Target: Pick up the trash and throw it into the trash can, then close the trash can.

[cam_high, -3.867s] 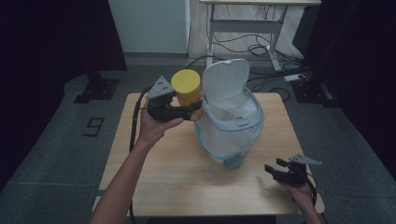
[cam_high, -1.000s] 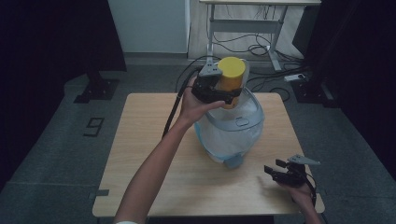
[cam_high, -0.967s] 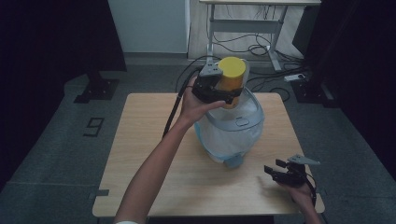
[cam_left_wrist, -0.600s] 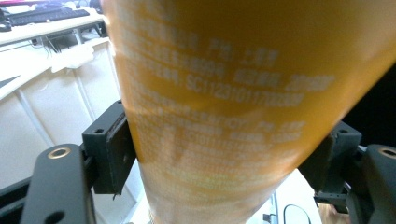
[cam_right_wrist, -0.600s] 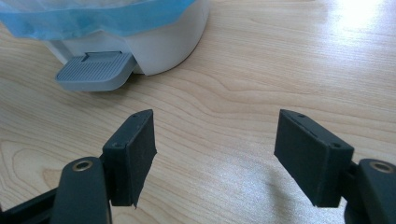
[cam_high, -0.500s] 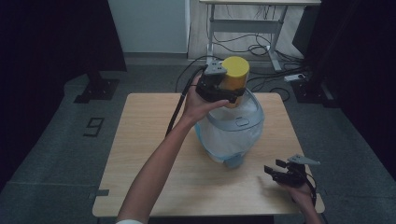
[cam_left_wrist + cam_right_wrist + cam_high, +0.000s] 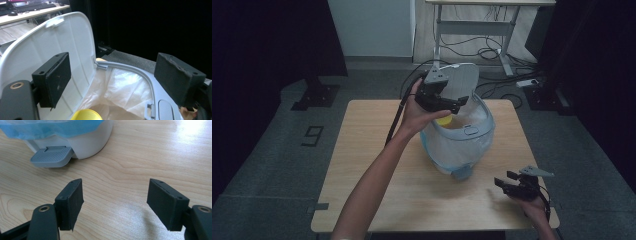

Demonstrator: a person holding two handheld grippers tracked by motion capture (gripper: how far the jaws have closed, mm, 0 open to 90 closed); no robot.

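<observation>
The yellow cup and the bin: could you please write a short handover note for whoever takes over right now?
Left gripper: open above the bin, nothing between its jaws, which have just been opening.
Right gripper: open, idle low over the table, near the pedal.
Yellow cup: inside the lined bin; lid up.
Done: cup dropped in.
Left: probably pull the left gripper back and shut the lid.

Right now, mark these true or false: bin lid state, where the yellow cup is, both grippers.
1. The bin lid is up. True.
2. The yellow cup is clamped in the left gripper. False: its jaws have just opened with nothing between them, and the cup lies inside the bin on the liner.
3. The right gripper is open, low over the table. True.
4. The right gripper presses the pedal. False: the pedal sits apart, ahead of its jaws.
</observation>
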